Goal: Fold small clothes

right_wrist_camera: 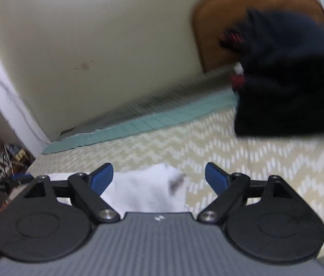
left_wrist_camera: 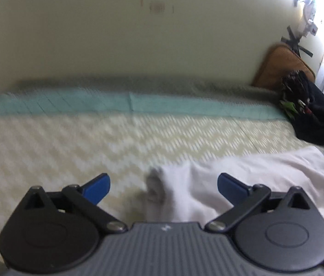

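A: Landmark for both views: the chevron-patterned mat (left_wrist_camera: pixel 70 142), cream and white, with a teal strip (left_wrist_camera: pixel 116 103) along its far edge, against the wall (left_wrist_camera: pixel 116 34). What does each view add?

B: The left wrist view shows the whole far edge of the mat and, at its far right corner, a pile of dark clothes (left_wrist_camera: pixel 309 112) leaning near a tan cushion (left_wrist_camera: pixel 279 66). The right wrist view shows that same pile (right_wrist_camera: pixel 288 85) large and close, and, off the mat's left corner, a clutter of cables (right_wrist_camera: pixel 7 158) which the left view does not show.

A: And the task's thing?

B: A white garment (left_wrist_camera: pixel 253 174) lies on the near part of the mat. In the left view it spreads rightward, its long axis roughly left to right; a grey-marked end (left_wrist_camera: pixel 155 188) points left. In the right view only a white corner (right_wrist_camera: pixel 143 188) appears; blur hides the detail.

A: The tongs?

B: The left gripper (left_wrist_camera: pixel 163 185) stands wide, over the garment's grey end, grasping nothing. The right gripper (right_wrist_camera: pixel 159 176) also stands wide, over the white corner, likewise unloaded.
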A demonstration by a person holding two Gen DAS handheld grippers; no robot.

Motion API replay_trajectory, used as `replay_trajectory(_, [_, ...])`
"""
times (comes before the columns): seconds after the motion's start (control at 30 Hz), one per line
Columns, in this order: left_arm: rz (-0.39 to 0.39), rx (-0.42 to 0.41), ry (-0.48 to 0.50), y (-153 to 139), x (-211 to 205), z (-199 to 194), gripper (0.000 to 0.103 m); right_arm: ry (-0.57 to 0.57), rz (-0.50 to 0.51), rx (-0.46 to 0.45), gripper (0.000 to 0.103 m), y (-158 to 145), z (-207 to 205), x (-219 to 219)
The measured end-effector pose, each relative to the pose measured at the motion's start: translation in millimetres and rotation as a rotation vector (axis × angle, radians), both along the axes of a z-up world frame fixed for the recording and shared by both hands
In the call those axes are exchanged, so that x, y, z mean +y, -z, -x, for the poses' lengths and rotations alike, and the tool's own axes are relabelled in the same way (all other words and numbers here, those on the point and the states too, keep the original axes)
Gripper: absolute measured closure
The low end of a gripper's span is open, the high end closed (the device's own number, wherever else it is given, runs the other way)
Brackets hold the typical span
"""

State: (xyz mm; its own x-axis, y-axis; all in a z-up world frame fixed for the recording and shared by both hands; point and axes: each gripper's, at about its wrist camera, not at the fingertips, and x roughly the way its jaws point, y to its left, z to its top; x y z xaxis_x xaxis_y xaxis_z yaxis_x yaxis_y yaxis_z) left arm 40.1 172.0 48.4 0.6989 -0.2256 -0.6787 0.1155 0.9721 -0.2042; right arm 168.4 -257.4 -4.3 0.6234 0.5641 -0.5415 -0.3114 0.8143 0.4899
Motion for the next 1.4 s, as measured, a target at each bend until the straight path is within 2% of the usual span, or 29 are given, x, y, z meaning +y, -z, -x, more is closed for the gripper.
replay_trajectory(0.03, [0.008,0.002,0.015,5,-3,-2,0.0,-0.003,0.002,0.01,0.014,7,-4,6])
replay_trajectory(0.1, [0.005,-0.011,0.04,13,-13,-3,0.007,-0.032,0.008,0.013,0.015,17,-4,13])
replay_trajectory(0.13, [0.017,-0.018,0.057,17,-17,-2,0.022,-0.055,0.011,0.02,0.016,22,-7,19])
replay_trajectory(0.17, [0.028,-0.024,0.066,20,-21,1,0.036,-0.078,0.012,0.036,0.024,28,-9,26])
replay_trajectory(0.2, [0.023,-0.038,0.063,25,-24,6,0.042,-0.096,0.012,0.027,0.032,28,-3,31])
replay_trajectory(0.23, [0.008,-0.059,0.059,26,-28,10,0.052,-0.108,0.038,0.006,0.038,27,1,35])
replay_trajectory(0.27, [-0.007,-0.083,0.059,26,-33,16,0.063,-0.127,0.068,-0.003,0.056,25,4,42])
replay_trajectory(0.3, [-0.03,-0.111,0.057,24,-38,22,0.069,-0.135,0.084,-0.013,0.075,23,8,46])
replay_trajectory(0.33, [-0.068,-0.136,0.04,20,-44,27,0.083,-0.144,0.077,-0.015,0.083,19,11,48])
replay_trajectory(0.37, [-0.096,-0.151,0.035,17,-48,29,0.084,-0.143,0.078,-0.029,0.085,13,14,50])
replay_trajectory(0.5, [-0.111,-0.149,-0.006,1,-52,10,0.086,-0.112,0.101,-0.137,0.087,-18,17,56])
replay_trajectory(0.67, [-0.095,-0.096,-0.115,-20,-44,-60,0.089,-0.094,0.19,-0.213,0.088,-44,-19,79])
replay_trajectory(0.77, [-0.082,-0.139,-0.162,-42,-38,-97,0.09,-0.045,0.203,-0.252,0.088,-64,-50,89])
replay_trajectory(0.87, [-0.1,-0.199,-0.175,-56,-38,-127,0.089,0.008,0.201,-0.282,0.088,-73,-82,93])
replay_trajectory(0.97, [-0.16,-0.19,-0.186,-43,-45,-161,0.087,0.026,0.209,-0.253,0.087,-56,-114,99])
replay_trajectory(1.03, [-0.197,-0.129,-0.195,-18,-48,-184,0.084,0.03,0.248,-0.192,0.086,-27,-139,106])
replay_trajectory(1.1, [-0.267,-0.05,-0.212,12,-52,-202,0.075,0.033,0.33,-0.076,0.072,7,-160,111])
replay_trajectory(1.13, [-0.327,-0.041,-0.234,25,-55,-205,0.063,0.041,0.365,-0.022,0.066,21,-166,110])
replay_trajectory(1.17, [-0.363,-0.061,-0.239,29,-58,-202,0.059,0.053,0.353,-0.01,0.052,27,-166,105])
replay_trajectory(1.23, [-0.389,-0.101,-0.214,25,-59,-191,0.059,0.086,0.301,-0.033,0.05,21,-158,87])
replay_trajectory(1.33, [-0.374,-0.139,-0.206,5,-48,-166,0.057,0.107,0.264,-0.112,0.05,-8,-126,65])
replay_trajectory(1.4, [-0.318,-0.189,-0.21,-14,-41,-136,0.057,0.035,0.203,-0.153,0.053,-26,-100,55])
